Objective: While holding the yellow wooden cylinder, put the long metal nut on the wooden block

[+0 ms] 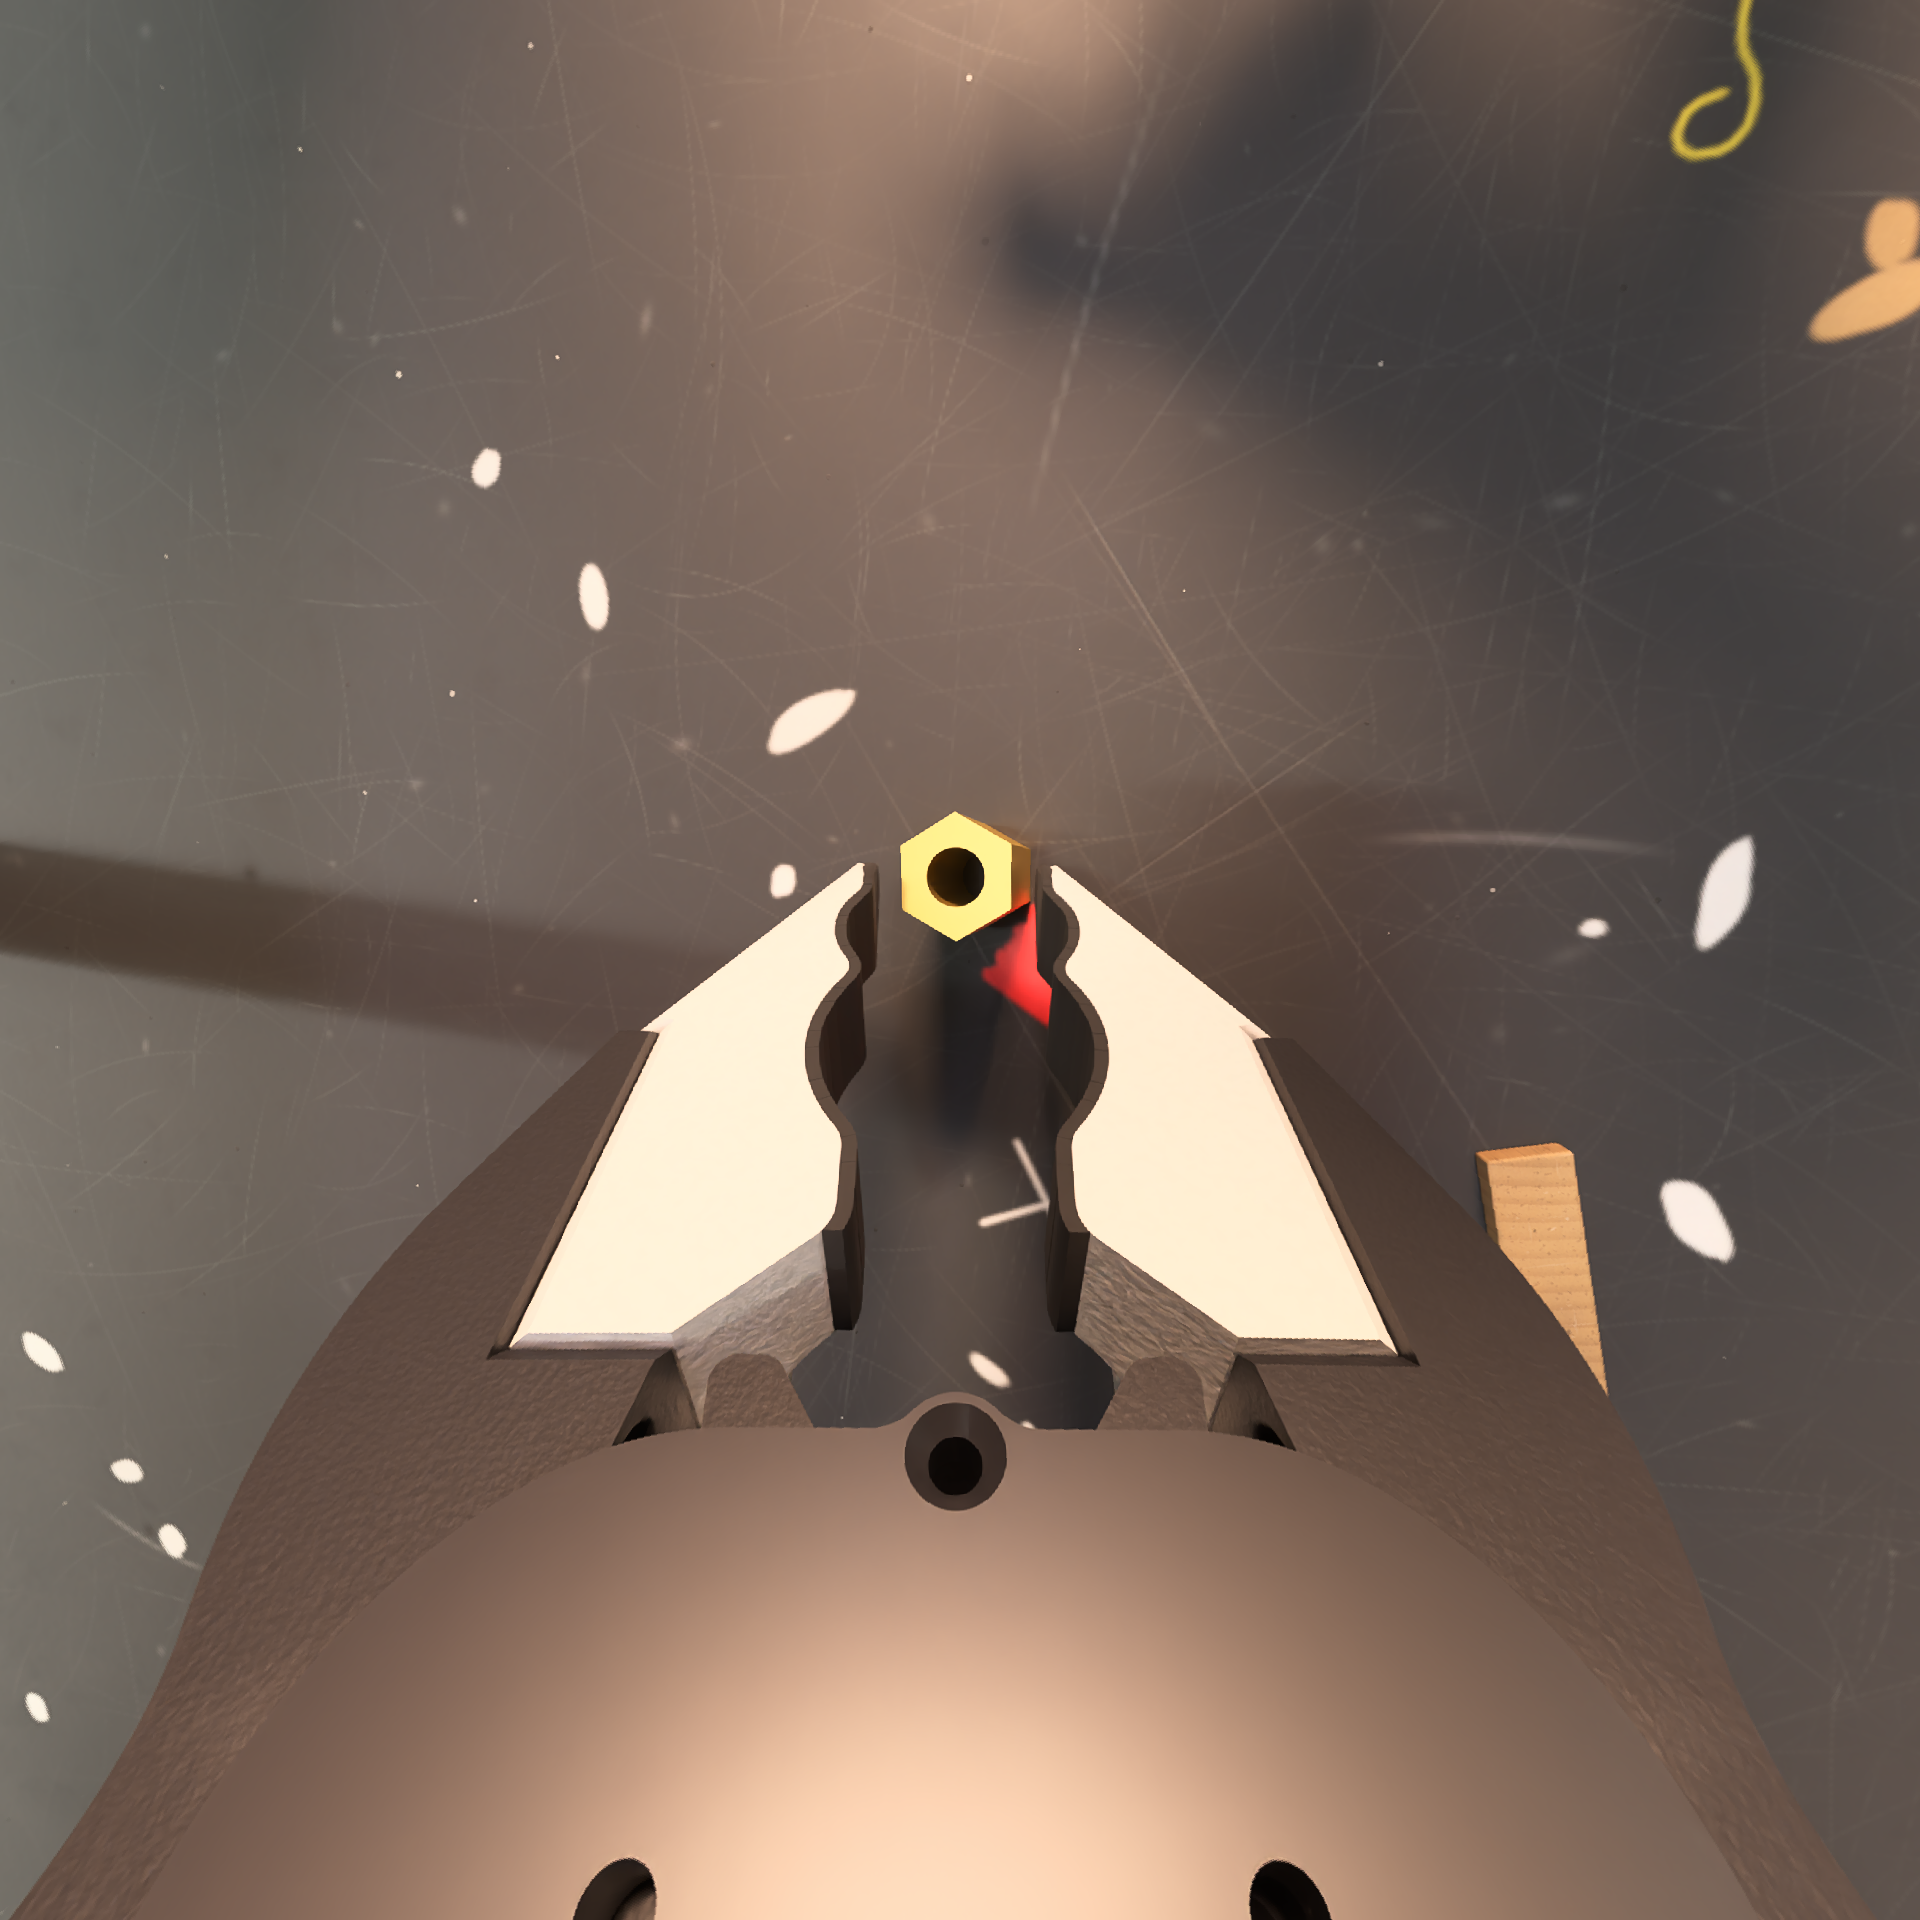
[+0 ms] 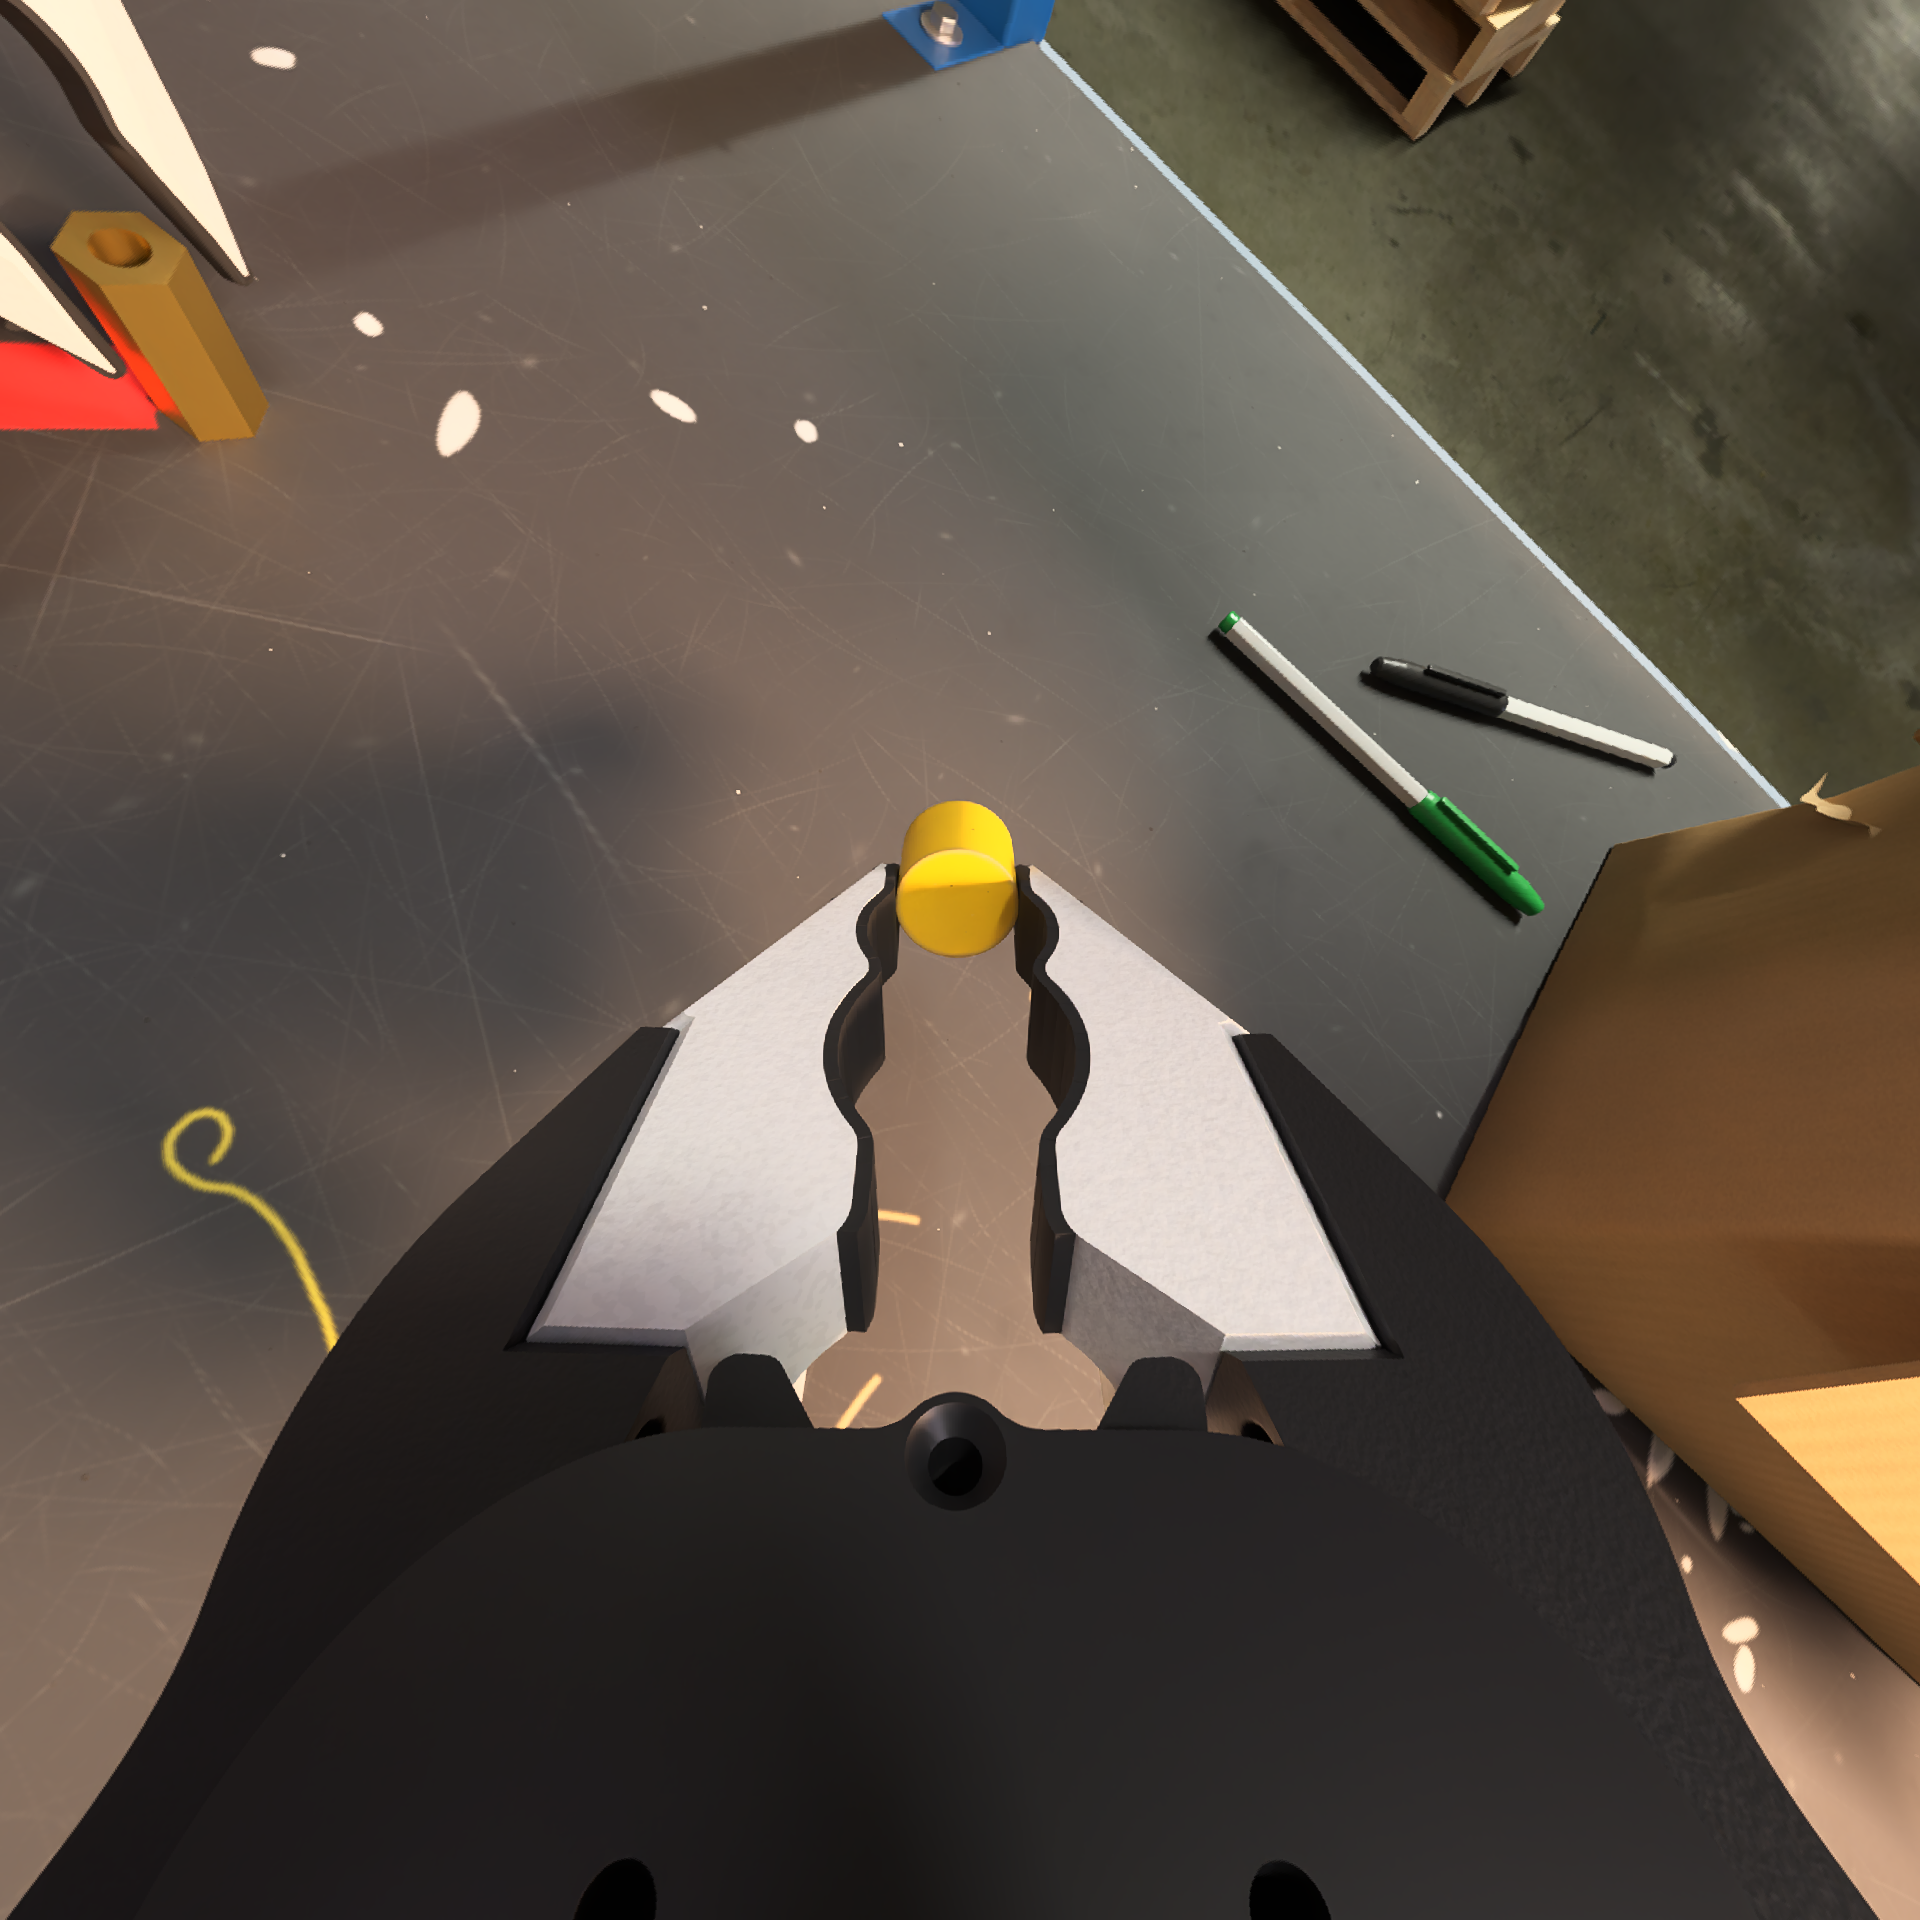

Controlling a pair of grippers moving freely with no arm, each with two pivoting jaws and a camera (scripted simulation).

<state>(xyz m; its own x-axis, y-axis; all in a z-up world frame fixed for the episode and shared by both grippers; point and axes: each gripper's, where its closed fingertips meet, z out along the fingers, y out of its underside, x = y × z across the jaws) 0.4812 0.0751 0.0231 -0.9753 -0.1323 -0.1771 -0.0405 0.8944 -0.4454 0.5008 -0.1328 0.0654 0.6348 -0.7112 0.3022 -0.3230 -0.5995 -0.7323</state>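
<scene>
1. In the left wrist view, the left hand-held gripper [image 1: 956, 883] points down at the grey bench [image 1: 416, 623], and the long metal nut [image 1: 961, 876] stands upright at frame centre, its hexagonal end with the round bore facing the camera
2. The nut sits between the two fingertips; narrow gaps show on both sides, so the fingers stand a little apart and do not grip it
3. A red shape [image 1: 1023, 971] shows on the bench just below and right of the nut, partly hidden by the right finger
4. The wooden block [image 1: 1538, 1236] stands at the right edge of that view, lower right of the nut and apart from it, partly behind the gripper body
5. In the right wrist view, the right hand-held gripper [image 2: 956, 883] is clamped on the yellow wooden cylinder [image 2: 956, 878] at frame centre, fingertips pressing both sides, its flat round end toward the camera
6. In the upper left of that view the nut [image 2: 156, 322] stands on the bench between the other gripper's white fingers [image 2: 156, 125]
7. A green marker [image 2: 1382, 769] and a black marker [image 2: 1517, 712] lie at right near the bench edge, with a brown cardboard box [image 2: 1714, 1091] at lower right
</scene>
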